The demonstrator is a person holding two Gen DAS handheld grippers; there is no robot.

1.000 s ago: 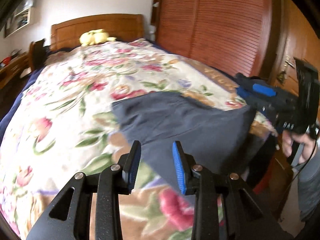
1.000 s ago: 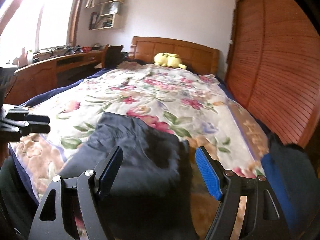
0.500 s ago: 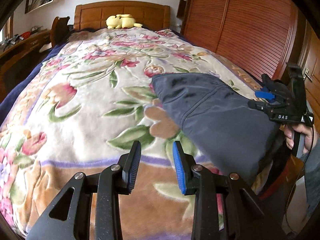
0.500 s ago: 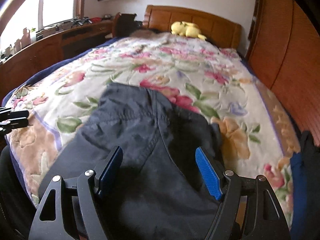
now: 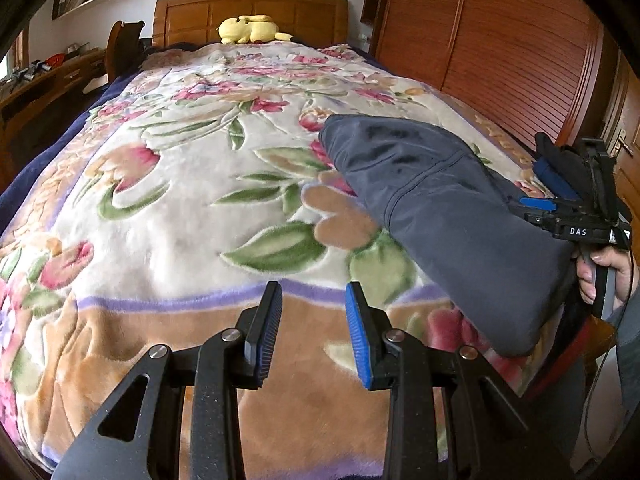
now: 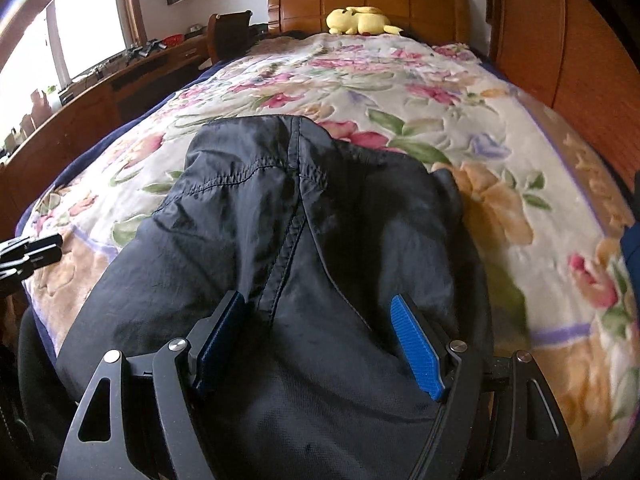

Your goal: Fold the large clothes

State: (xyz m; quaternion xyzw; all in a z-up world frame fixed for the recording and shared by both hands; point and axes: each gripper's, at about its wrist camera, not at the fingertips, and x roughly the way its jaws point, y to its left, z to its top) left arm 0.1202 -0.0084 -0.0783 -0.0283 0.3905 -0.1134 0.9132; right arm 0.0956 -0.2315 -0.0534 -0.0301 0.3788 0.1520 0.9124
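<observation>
A dark navy garment (image 5: 440,208) lies folded over on the floral blanket (image 5: 192,184) at the bed's near right corner and hangs over the edge. It fills the lower middle of the right wrist view (image 6: 304,240). My right gripper (image 6: 320,332) is open, its jaws spread wide just above the garment with a seam between them; it also shows in the left wrist view (image 5: 568,216). My left gripper (image 5: 314,320) is open and empty above the blanket's near edge, left of the garment.
A yellow plush toy (image 5: 250,29) lies by the wooden headboard (image 5: 248,10). A wooden slatted wardrobe (image 5: 500,40) runs along the bed's right side. A desk (image 6: 100,92) with clutter and a chair (image 6: 228,34) stand on the left under a window.
Both grippers have moved back towards the bed's foot and lower. The right gripper has come down close over the garment. The left gripper has shifted left, off the garment. Both stayed open.
</observation>
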